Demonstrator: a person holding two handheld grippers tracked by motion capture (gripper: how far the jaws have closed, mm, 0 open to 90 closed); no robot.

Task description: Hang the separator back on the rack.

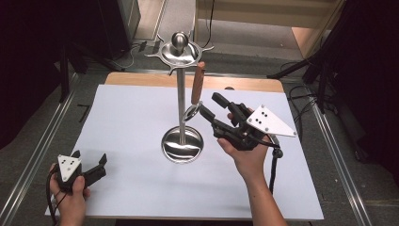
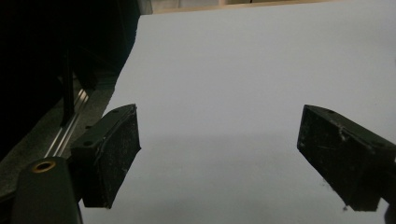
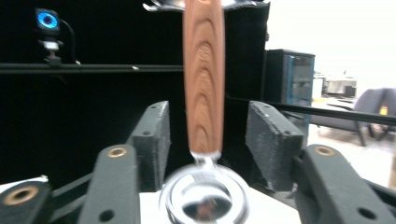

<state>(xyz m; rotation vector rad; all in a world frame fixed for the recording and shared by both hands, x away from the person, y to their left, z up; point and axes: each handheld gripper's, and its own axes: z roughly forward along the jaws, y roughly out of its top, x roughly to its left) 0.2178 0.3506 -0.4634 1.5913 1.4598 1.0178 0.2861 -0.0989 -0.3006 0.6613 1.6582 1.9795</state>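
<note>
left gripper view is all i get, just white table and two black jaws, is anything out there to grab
Observer: Yes. A metal stand rises mid-table, and a wooden-handled utensil hangs from its top ring.
Operator: where's the other gripper
Observer: The right gripper is raised beside the stand's pole, with the utensil's lower end at its tips.
Operator: has it closed on it
Observer: No. In the right gripper view the wooden handle hangs between both pads with gaps either side.
Operator: and mine
Observer: The left gripper sits open near the table's front left corner, well away from the stand.
</note>
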